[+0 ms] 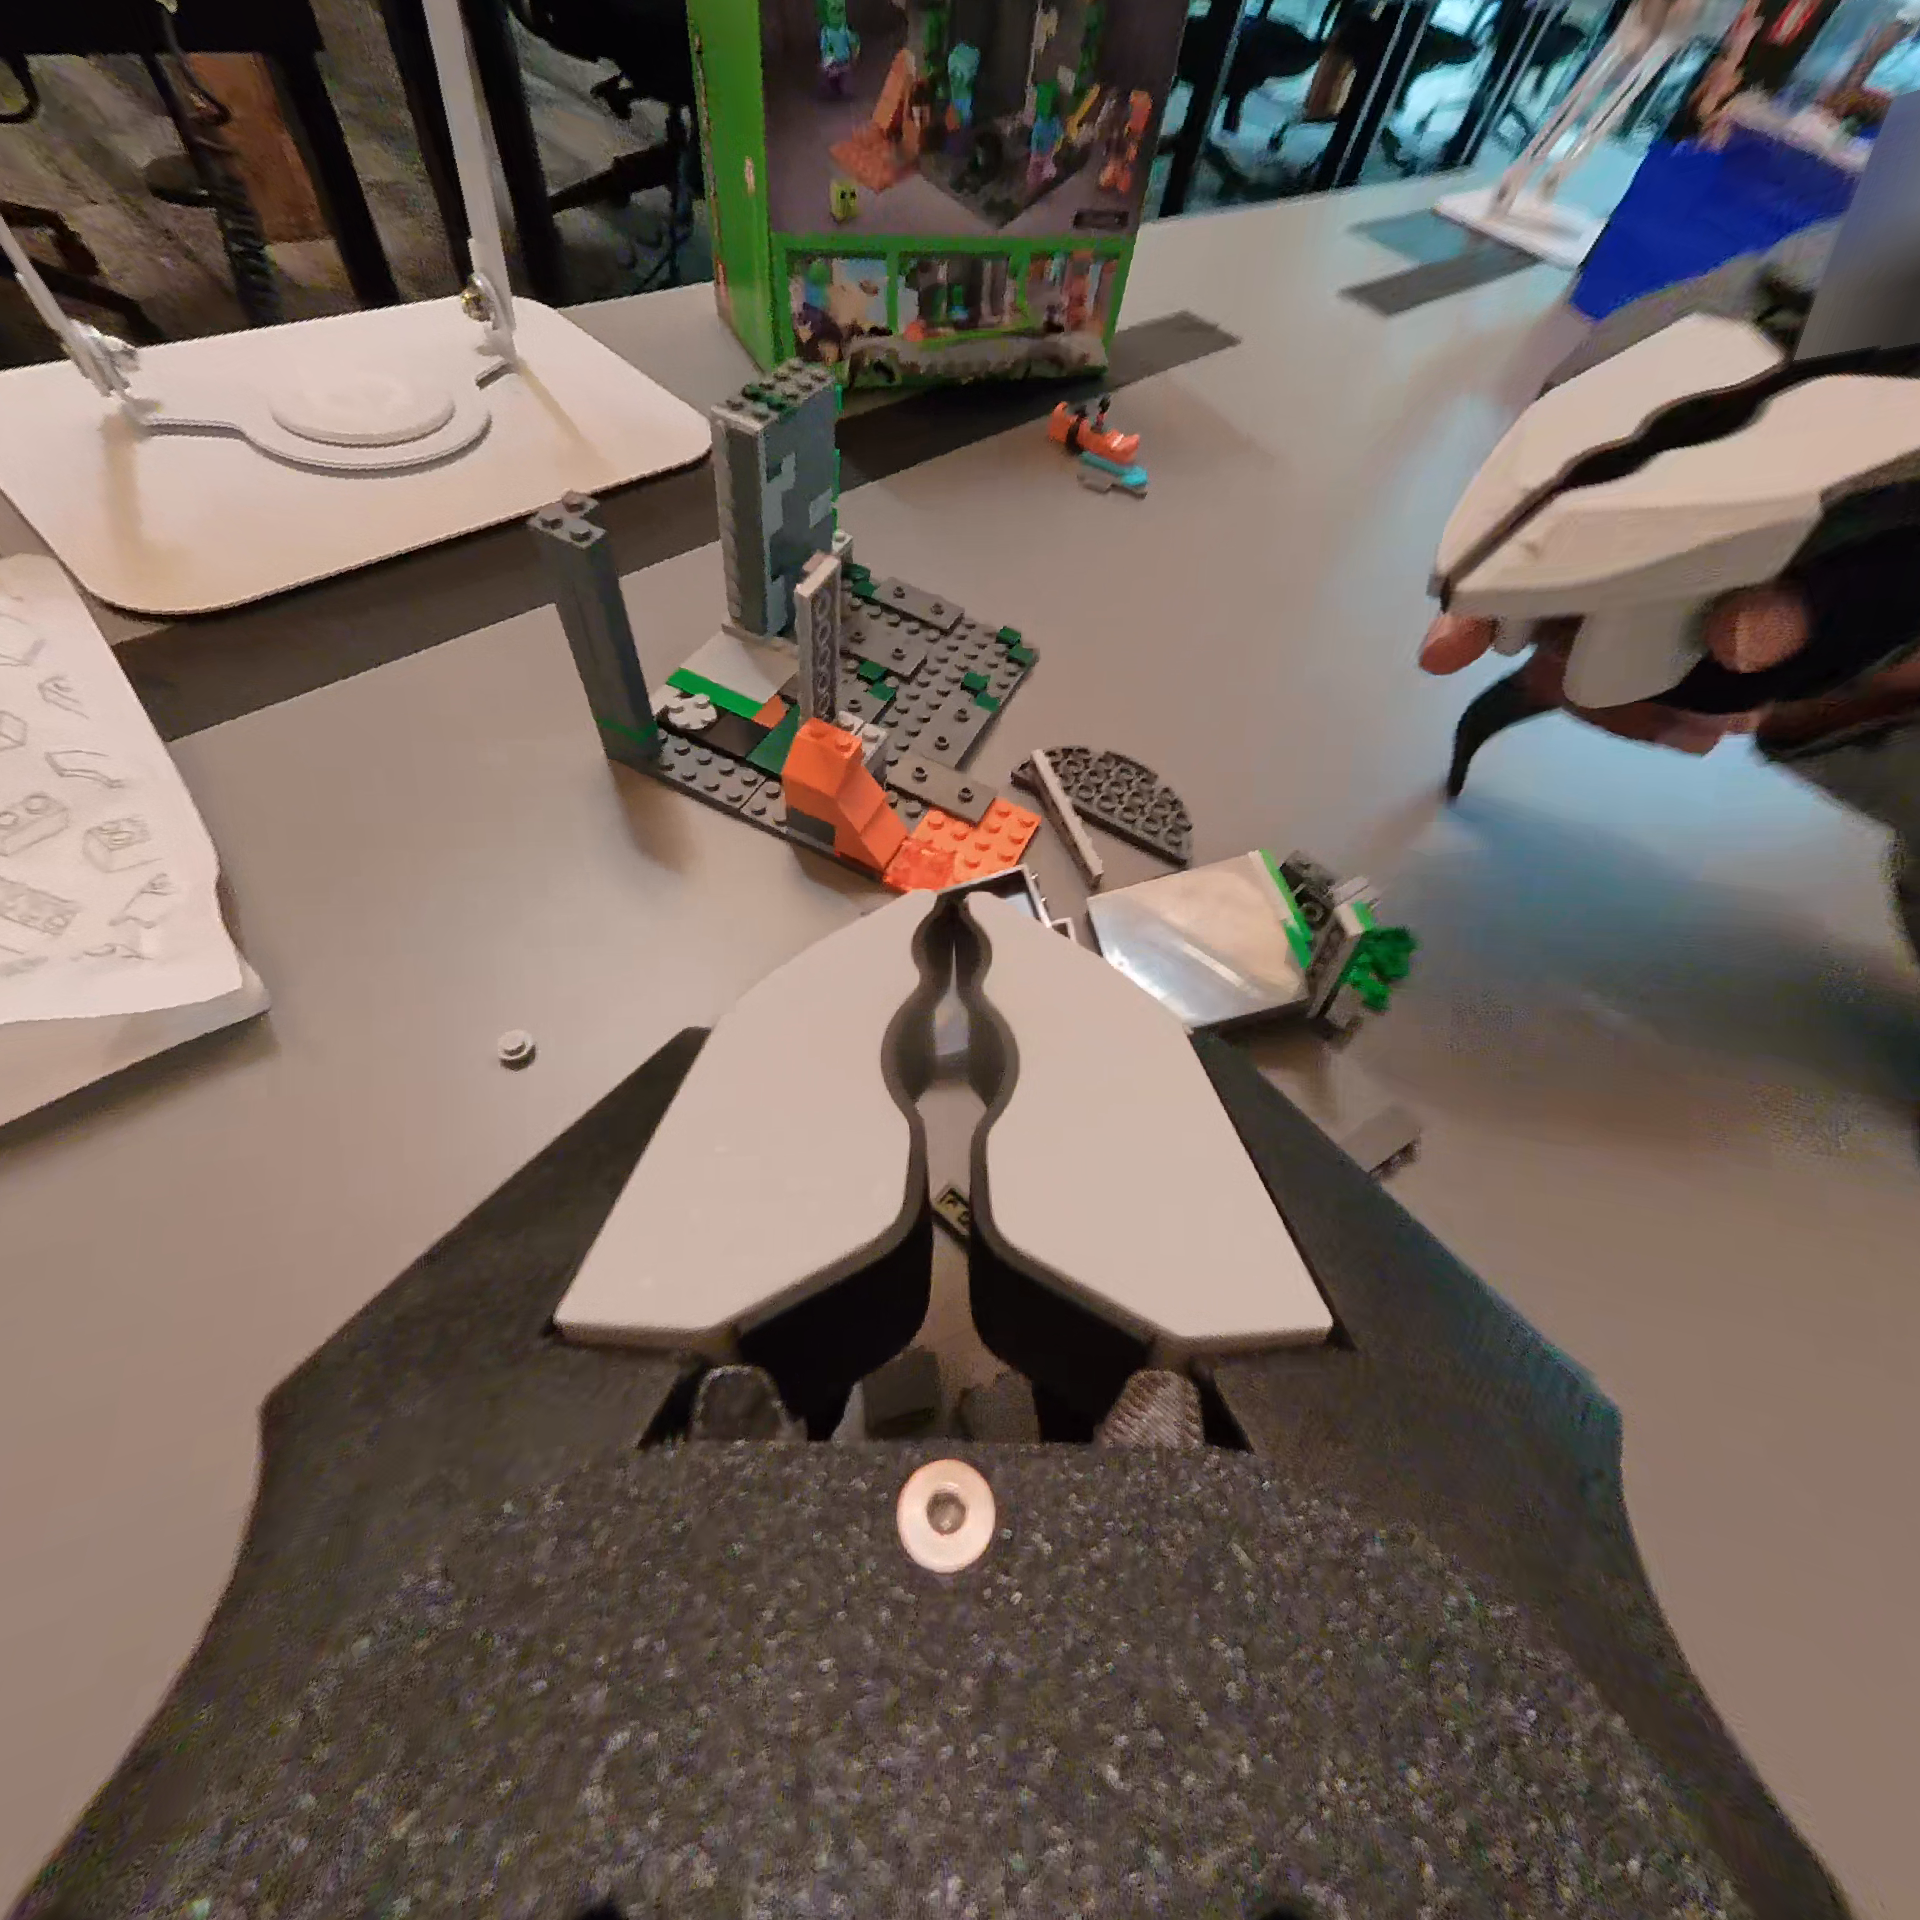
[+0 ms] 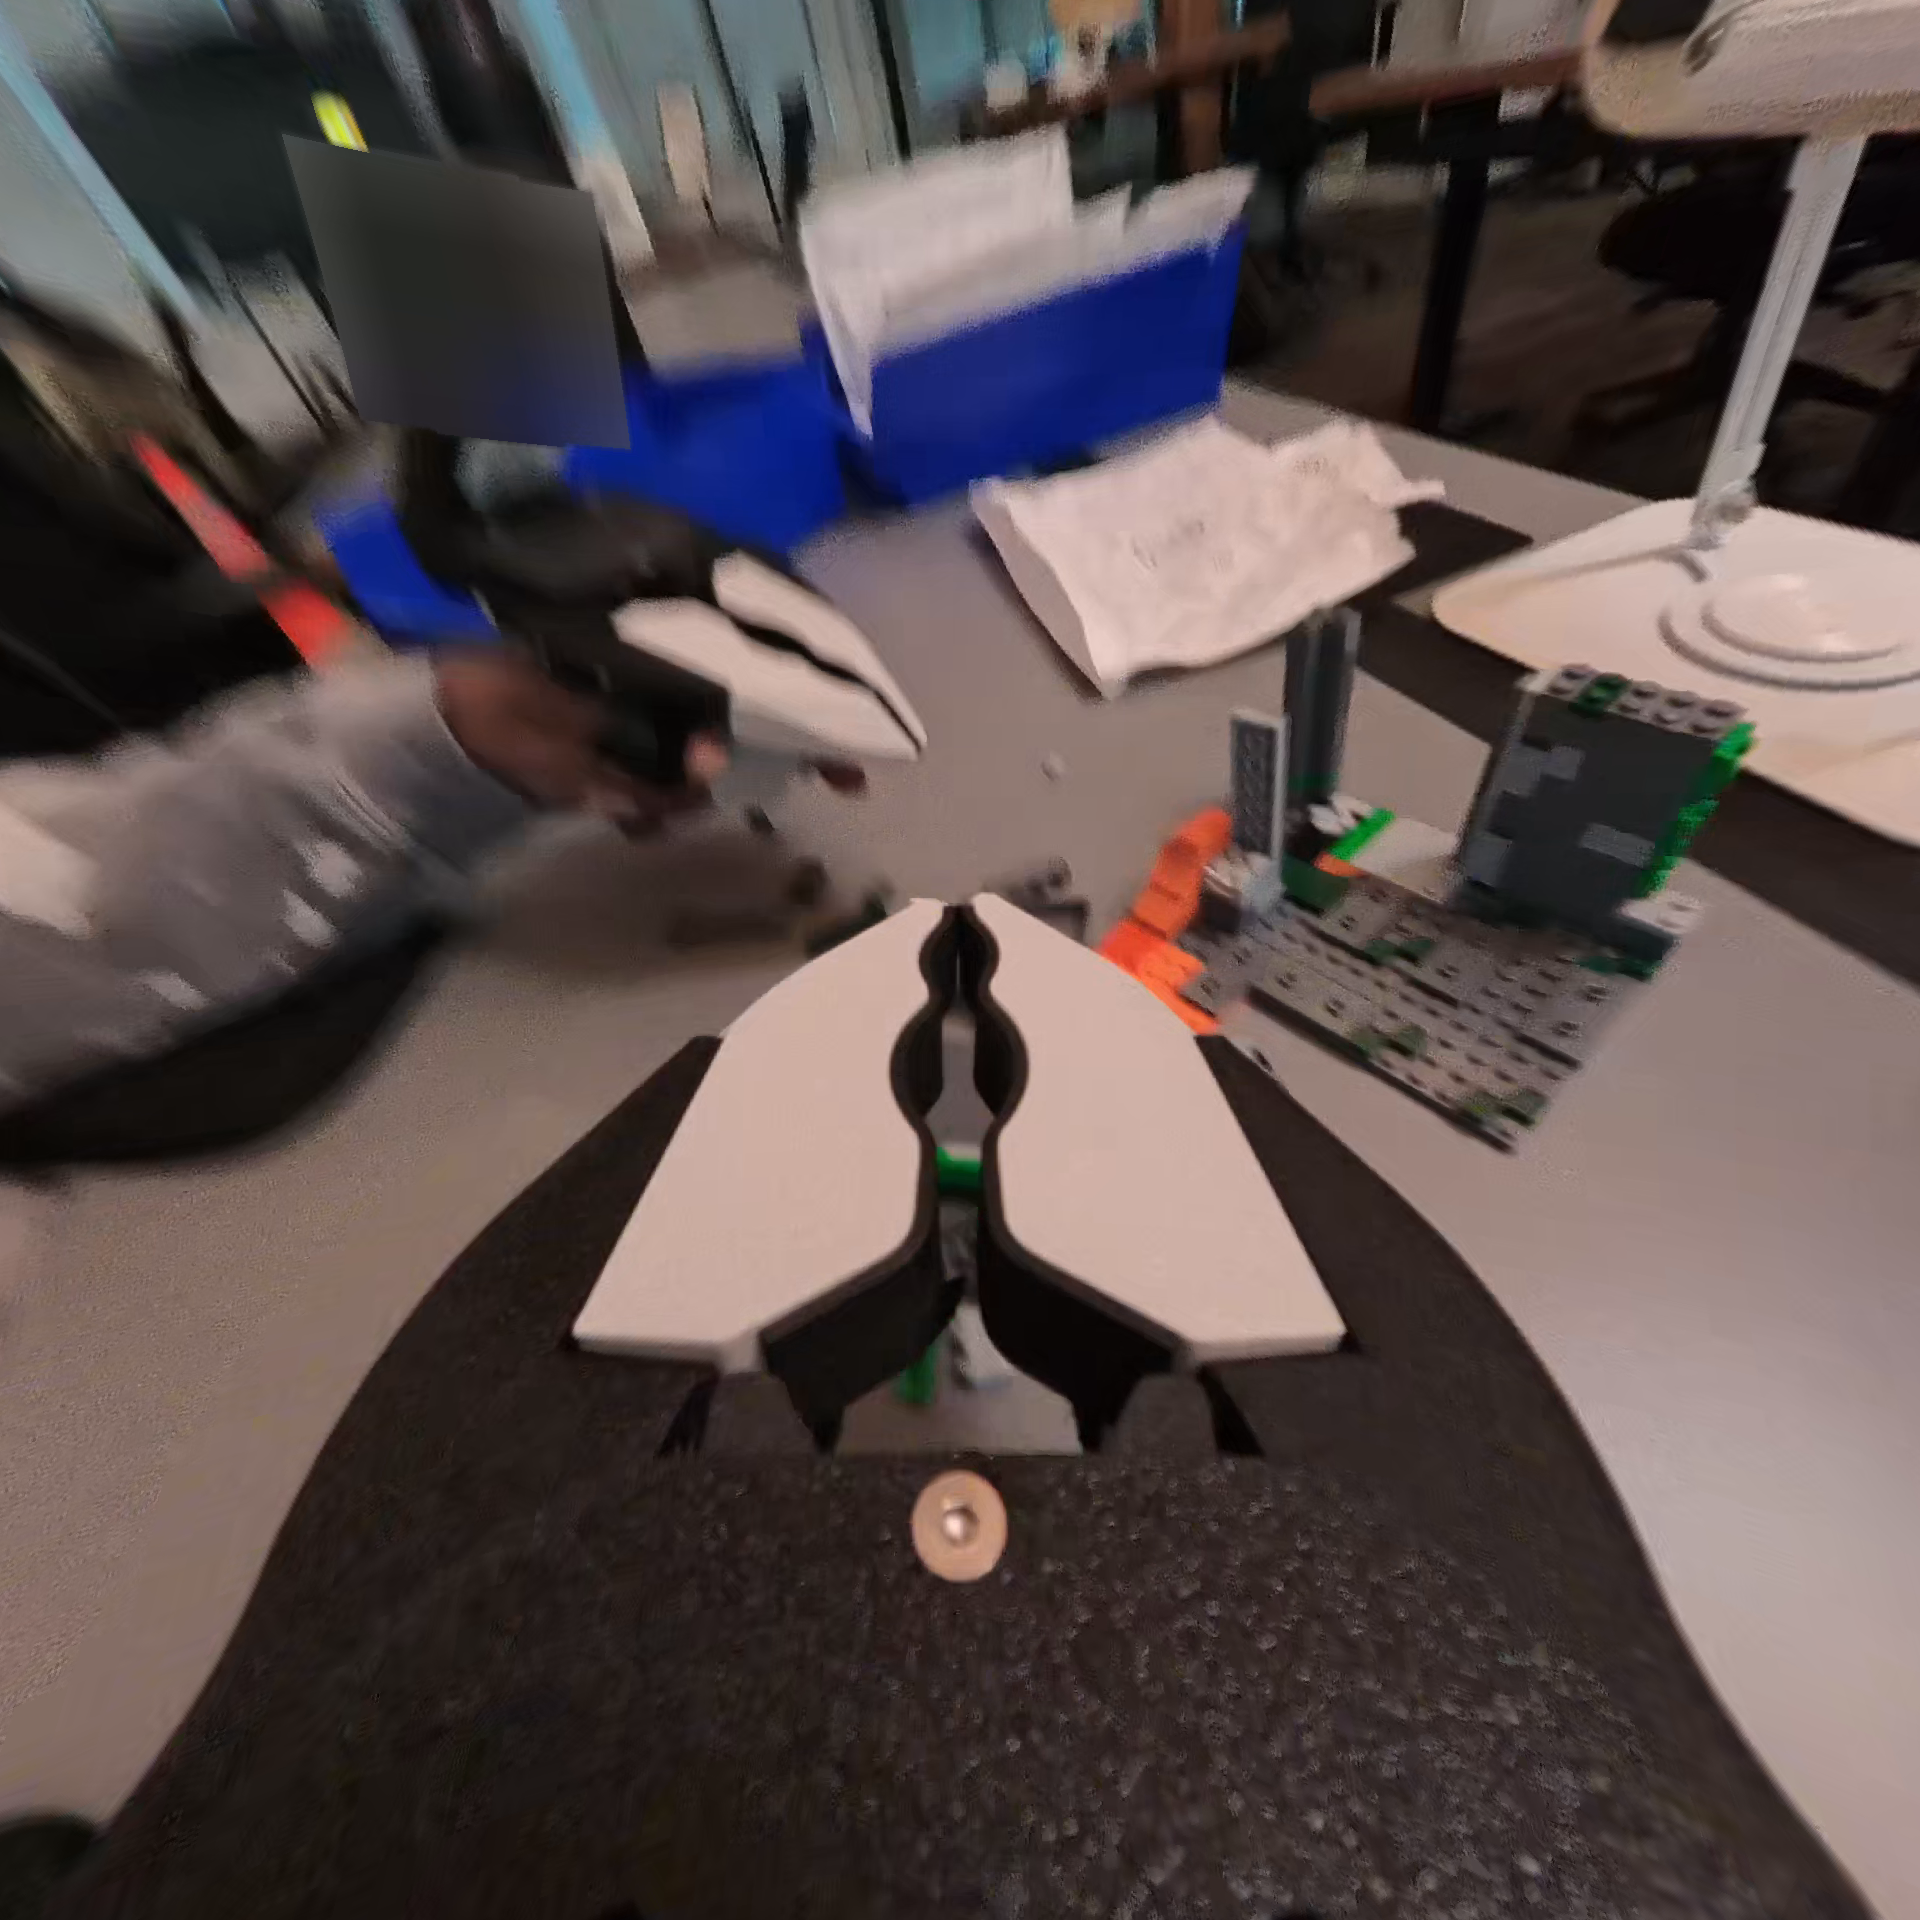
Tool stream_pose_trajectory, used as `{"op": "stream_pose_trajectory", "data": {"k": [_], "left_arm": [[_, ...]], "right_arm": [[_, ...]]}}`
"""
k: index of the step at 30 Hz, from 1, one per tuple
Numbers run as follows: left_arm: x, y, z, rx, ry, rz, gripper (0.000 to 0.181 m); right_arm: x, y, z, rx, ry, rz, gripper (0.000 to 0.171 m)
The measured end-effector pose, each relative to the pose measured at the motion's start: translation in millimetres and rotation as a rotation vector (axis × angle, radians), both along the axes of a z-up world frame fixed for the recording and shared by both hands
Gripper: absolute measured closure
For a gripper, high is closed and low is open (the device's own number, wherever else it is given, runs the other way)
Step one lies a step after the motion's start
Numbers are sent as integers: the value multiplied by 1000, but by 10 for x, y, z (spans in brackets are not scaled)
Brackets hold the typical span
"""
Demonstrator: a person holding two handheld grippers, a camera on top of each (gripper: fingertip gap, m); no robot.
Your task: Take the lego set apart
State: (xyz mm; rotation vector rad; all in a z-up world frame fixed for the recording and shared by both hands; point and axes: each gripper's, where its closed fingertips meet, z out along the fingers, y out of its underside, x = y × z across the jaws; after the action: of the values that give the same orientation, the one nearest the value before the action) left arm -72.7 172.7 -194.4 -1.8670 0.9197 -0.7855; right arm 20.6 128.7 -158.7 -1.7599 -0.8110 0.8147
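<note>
Nearest you, your left gripper point(image 1: 954, 914) sat closed and empty beside loose plates; your right gripper point(image 2: 961, 914) was likewise shut, holding nothing visible. Beyond stood the lego set point(image 1: 790, 717), half dismantled: best steadied at its baseplate while towers were pried off. Farthest, the set's box point(image 1: 935, 187) showed no contents.

The left gripper point(image 1: 954, 920) is hovering with jaws closed above the worktop point(image 1: 416, 914), facing the partly dismantled lego set point(image 1: 821, 717); loose pieces point(image 1: 1226, 935) are lying beside it.

Right gripper point(image 1: 1455, 582) smeared by motion blur; green piece point(image 2: 956, 1169) largely hidden beneath fingers; far background blurred throughout right wrist view.
</note>
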Motion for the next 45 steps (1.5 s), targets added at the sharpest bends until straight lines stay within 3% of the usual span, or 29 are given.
{"op": "stream_pose_trajectory", "data": {"k": [2, 5, 13, 17, 19, 27, 30, 45], "left_arm": [[16, -18, -46, 20, 46, -6, 181], [58, -61, -92, 32, 84, -30, 181], [145, -159, -197, 78, 161, -104, 181], [193, -195, -241, 89, 183, -127, 176], [215, -232, -262, 98, 194, -157, 169], [494, -853, -84, 154, 98, -500, 163], [574, -1097, -64, 154, 67, -614, 163], [558, -1208, -111, 160, 86, -683, 171]], "right_arm": [[-1, -42, -181, 46, -203, 10, 171], [-39, -118, -371, 43, -356, 59, 171], [-182, -281, -623, -81, -466, 150, 142], [-288, -255, -776, -92, -520, 154, 145], [-320, -265, -795, -88, -508, 174, 162], [-362, -528, -577, -155, -311, 331, 163], [-440, -631, -570, -142, -318, 395, 163], [-487, -756, -608, -118, -353, 463, 163]]}}
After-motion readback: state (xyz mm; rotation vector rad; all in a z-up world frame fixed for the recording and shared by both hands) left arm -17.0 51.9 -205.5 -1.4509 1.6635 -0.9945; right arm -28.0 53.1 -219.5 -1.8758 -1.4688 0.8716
